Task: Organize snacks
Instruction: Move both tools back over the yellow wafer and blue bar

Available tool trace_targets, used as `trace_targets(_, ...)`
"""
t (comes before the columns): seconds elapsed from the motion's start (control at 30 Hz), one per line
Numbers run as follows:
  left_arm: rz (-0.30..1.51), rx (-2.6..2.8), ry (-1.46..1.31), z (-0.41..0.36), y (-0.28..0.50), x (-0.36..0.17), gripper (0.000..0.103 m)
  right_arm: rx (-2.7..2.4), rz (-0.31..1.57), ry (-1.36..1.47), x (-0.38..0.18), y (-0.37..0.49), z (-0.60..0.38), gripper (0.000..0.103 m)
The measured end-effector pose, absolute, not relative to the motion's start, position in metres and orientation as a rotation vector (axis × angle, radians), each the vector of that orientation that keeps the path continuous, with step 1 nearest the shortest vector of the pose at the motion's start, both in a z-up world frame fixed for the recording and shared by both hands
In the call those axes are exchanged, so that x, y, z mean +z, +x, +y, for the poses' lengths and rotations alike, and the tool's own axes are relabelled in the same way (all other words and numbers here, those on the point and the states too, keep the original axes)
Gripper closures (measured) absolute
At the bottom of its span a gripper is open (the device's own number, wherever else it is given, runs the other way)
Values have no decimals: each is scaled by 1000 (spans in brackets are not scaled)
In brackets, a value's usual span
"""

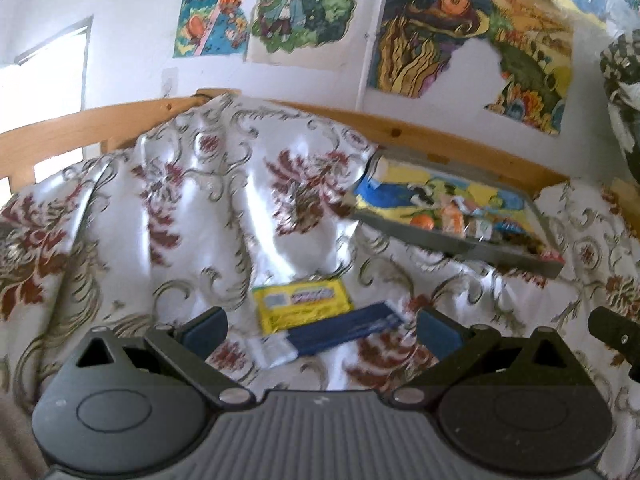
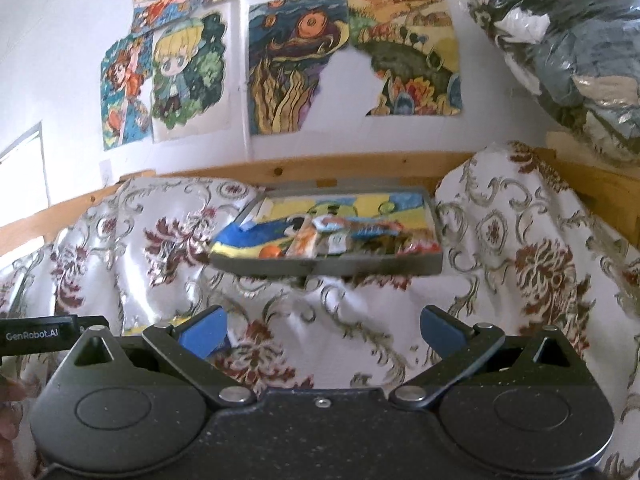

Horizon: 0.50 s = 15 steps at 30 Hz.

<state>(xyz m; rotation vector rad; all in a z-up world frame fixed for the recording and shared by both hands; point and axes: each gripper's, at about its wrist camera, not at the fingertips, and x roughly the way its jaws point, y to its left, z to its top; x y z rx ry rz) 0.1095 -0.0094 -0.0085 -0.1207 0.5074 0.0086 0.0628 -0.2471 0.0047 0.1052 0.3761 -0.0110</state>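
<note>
A yellow snack packet [image 1: 302,302] and a dark blue snack bar with a white end [image 1: 332,334] lie on the flowered white cloth [image 1: 192,208]. My left gripper [image 1: 322,326] is open just above and in front of them, nothing between its fingers. A grey tray [image 1: 472,250] with a colourful picture bottom sits further back to the right and holds several small snack packets [image 1: 456,216]. In the right wrist view the same tray [image 2: 332,267] lies ahead with its snacks [image 2: 340,236]. My right gripper [image 2: 320,330] is open and empty over the cloth, short of the tray.
A wooden bed rail [image 1: 440,144] runs behind the cloth under a white wall with cartoon posters [image 1: 304,4]. A plastic bag of clothes [image 2: 568,48] bulges at the upper right. The other gripper's edge [image 1: 616,336] shows at the right.
</note>
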Motion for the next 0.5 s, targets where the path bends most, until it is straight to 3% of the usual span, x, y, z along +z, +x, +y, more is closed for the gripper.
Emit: trace_targets(0.5, 678, 116, -181, 16, 102, -22, 0, 94, 550, 35, -15, 57, -208, 1)
